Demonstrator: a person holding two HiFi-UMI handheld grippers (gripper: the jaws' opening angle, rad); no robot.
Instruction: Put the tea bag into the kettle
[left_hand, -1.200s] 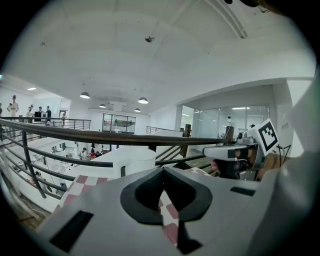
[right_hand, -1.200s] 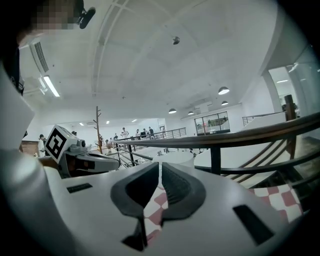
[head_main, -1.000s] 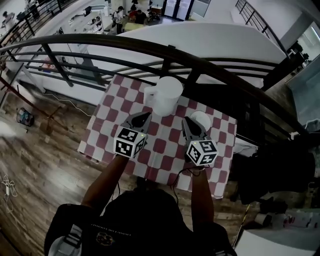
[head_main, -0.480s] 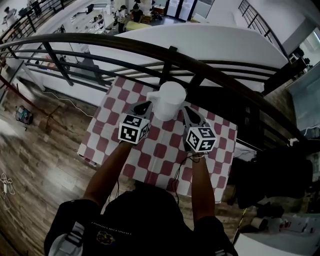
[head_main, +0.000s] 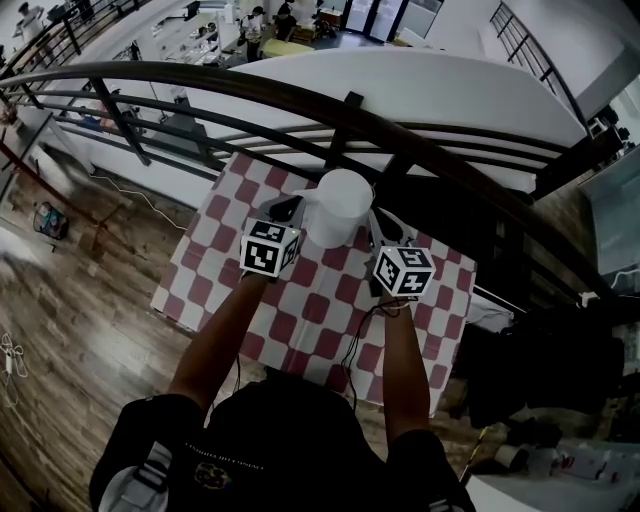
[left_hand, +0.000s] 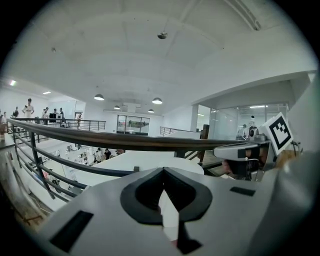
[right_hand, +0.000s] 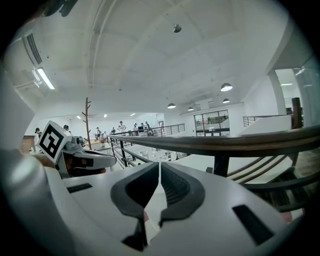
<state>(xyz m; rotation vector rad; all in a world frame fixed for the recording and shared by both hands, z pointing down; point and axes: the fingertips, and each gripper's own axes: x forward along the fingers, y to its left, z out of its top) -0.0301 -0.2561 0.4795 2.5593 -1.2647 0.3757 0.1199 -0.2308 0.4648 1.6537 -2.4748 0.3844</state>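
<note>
**Both tongs clenched and empty beside the kettle, no tea bag in sight**

The white plastic kettle with a side handle (head_main: 338, 205) stands upright toward the far edge of the red-and-white checked surface (head_main: 215, 262), close under the dark curved railing (head_main: 200, 78). The left tongs (head_main: 284, 211) and the right tongs (head_main: 384, 230) sit just beside it, one on each flank. This reads as a two-sided approach, one side to steady the kettle and the other to feed it (a judgement only).

Each gripper view shows its own jaws pressed together with nothing caught between them, so neither pair is carrying anything.

The tea bag itself appears in no view. It may lie hidden under the right tongs or behind the kettle, but that cannot be told. From above the kettle's top is a plain white disc, and whether it is open or lidded is unclear. The task therefore looks barely begun, since a bag must first be found and gripped.
</note>
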